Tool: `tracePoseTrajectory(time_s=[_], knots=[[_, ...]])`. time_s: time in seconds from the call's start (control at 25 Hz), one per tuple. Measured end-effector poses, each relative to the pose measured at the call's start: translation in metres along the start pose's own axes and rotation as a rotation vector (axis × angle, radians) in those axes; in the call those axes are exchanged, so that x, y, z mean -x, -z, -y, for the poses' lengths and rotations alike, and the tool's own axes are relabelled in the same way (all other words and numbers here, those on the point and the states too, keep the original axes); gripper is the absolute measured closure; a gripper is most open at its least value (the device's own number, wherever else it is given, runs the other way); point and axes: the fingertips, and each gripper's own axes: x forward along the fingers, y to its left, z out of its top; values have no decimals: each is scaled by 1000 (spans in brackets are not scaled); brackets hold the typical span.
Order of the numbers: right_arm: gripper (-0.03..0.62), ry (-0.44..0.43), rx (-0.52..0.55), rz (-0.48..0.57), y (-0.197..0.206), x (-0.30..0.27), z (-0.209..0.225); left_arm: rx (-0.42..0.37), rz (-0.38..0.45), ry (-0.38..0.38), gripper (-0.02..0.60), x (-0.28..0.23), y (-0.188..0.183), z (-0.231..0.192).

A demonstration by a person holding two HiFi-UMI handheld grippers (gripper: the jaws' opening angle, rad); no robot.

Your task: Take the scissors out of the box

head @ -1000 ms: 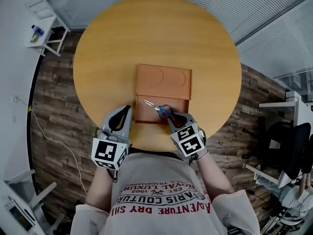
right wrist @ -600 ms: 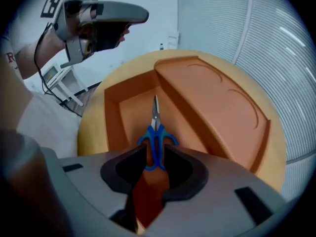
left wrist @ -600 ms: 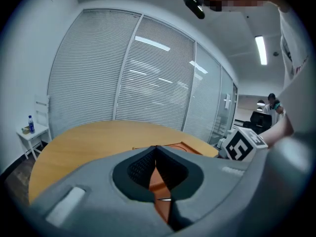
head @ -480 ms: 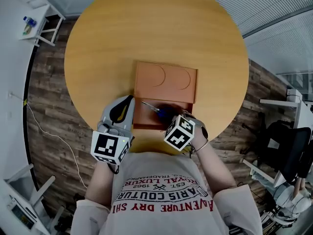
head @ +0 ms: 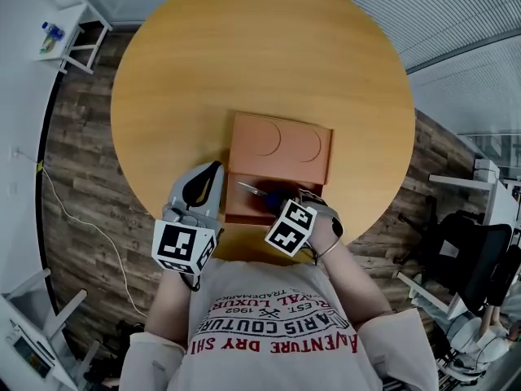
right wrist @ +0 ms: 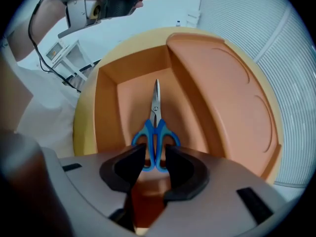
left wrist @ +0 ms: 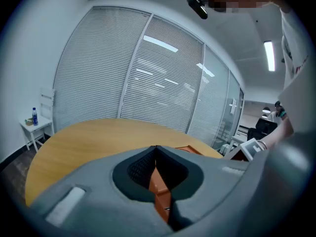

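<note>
Blue-handled scissors (right wrist: 155, 127) lie flat on the floor of the open orange box (right wrist: 106, 117), blades pointing away from me. My right gripper (right wrist: 154, 157) points straight down over them. Its jaws are opening, with the handle loops between the pads and not pressed. In the head view the scissors (head: 259, 192) peek out beside the right gripper (head: 281, 206) in the box's near compartment (head: 236, 210). The flat lid (head: 281, 141) lies behind. My left gripper (head: 203, 187) rests by the box's left side. Its jaws (left wrist: 156, 149) are shut and hold nothing.
The box sits near the front of a round wooden table (head: 260, 47). A white side table with a bottle (head: 50, 32) stands far left. Office chairs (head: 464, 243) are at the right, and a cable (head: 81, 218) runs over the wooden floor.
My right gripper has tipped down into the box's near compartment and its jaws have spread. The scissors sit lower in the box. The left gripper has come in toward the box.
</note>
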Motion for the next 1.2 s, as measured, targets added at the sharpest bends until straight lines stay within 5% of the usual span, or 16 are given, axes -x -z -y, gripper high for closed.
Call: tracePoseTrajectory(time_s=[0.68,1.0,1.2], knots=[[510,42,22,116,-6,28,5,-38,-2,2,571,36,-4,12],[511,-61,-91,310,-6,76,1,-95,20,13,571,60,-23,31],[511,2,-193,480,-14,118,19,-129,25,15,572,69,-32,40]])
